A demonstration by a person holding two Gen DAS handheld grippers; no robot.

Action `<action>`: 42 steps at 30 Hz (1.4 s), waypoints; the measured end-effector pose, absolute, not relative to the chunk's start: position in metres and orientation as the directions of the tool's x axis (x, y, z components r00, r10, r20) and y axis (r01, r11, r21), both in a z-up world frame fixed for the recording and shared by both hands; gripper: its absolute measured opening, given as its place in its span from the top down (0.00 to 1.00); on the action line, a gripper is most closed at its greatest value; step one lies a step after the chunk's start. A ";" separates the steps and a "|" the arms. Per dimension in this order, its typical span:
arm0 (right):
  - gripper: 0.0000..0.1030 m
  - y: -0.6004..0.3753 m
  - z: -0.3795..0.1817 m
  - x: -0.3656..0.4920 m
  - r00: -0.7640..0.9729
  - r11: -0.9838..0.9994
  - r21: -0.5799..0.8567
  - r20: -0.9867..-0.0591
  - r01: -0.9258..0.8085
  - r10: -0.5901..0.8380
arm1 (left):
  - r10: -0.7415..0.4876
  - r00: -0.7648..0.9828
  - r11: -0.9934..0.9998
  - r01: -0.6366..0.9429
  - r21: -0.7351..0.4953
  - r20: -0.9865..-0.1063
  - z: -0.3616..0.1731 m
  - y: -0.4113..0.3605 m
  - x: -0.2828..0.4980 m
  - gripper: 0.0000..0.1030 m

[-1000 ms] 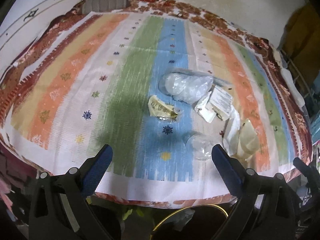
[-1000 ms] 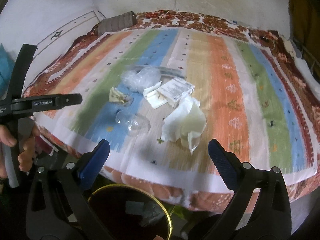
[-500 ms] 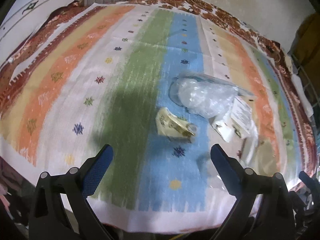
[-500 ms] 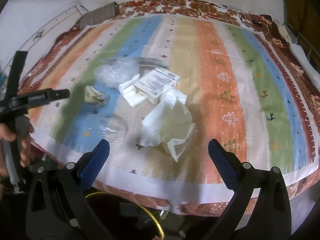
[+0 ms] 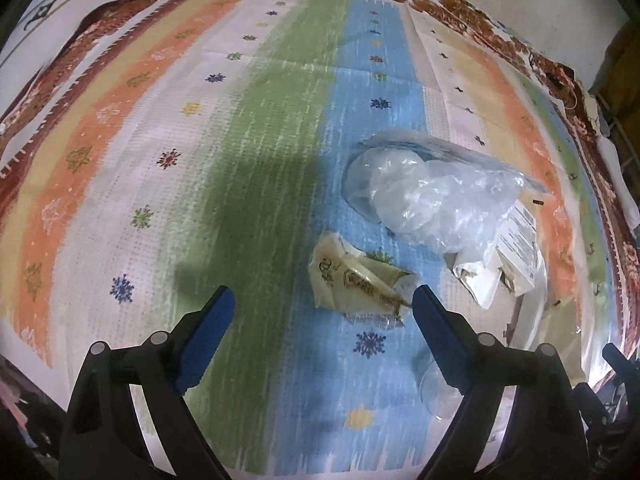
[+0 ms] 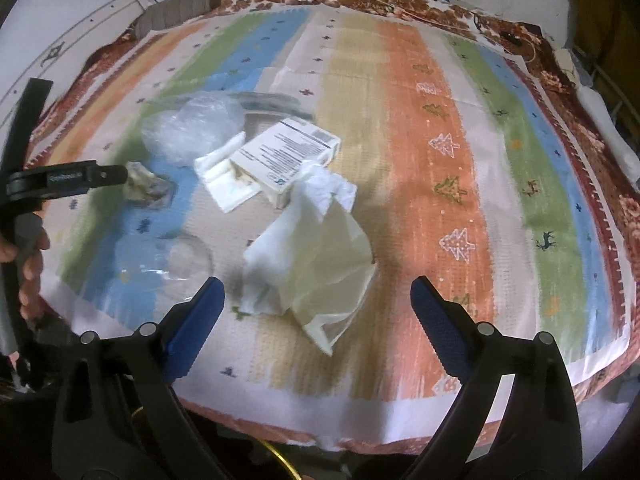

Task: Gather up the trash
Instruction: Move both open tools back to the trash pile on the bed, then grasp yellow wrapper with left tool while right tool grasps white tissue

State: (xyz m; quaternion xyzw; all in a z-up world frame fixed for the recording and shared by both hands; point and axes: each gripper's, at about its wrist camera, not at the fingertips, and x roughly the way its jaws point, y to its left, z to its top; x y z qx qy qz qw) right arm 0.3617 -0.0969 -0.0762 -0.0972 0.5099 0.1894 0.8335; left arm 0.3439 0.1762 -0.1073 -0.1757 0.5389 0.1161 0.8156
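- Left gripper [image 5: 323,300]: black frame, blue-padded fingers spread wide, holding nothing. It hangs over the striped woven bedspread [image 5: 160,160], with the crumpled yellow printed wrapper [image 5: 356,280] lying between the fingertips, closer to the right pad; contact cannot be confirmed.
- Right gripper [image 6: 318,294]: fingers likewise wide apart and empty — the crumpled white tissue with cream paper bag [image 6: 312,260] lies on the bedspread [image 6: 440,160] between and just beyond the tips.
- Trash location: all pieces are clustered on the blue and beige stripes near the bed's front edge. The crumpled clear plastic bag [image 5: 428,196] sits behind the wrapper, touching the white printed cardboard box [image 5: 518,244].
- Right view only: the box's [image 6: 288,152] full printed face, the torn white flap [image 6: 226,178] beside it, the clear plastic cup [image 6: 182,258] on its side, and the left gripper [image 6: 116,176] seen from the side with its tip at the wrapper [image 6: 144,186].
- Left view only: the wrapper's printing; the cup [image 5: 436,384] is largely hidden behind the right finger.
- Change since half a second ago: the left gripper has moved closer, so the wrapper has gone from well ahead of the tips to level with them. The right gripper has advanced toward the tissue — fingers unchanged in spread.
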 end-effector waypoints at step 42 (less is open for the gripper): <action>0.81 -0.102 -0.069 0.373 0.334 0.884 0.117 -0.897 -0.452 0.290 | -0.008 0.399 0.921 -0.353 -0.162 -0.917 -0.082 0.149 0.322 0.85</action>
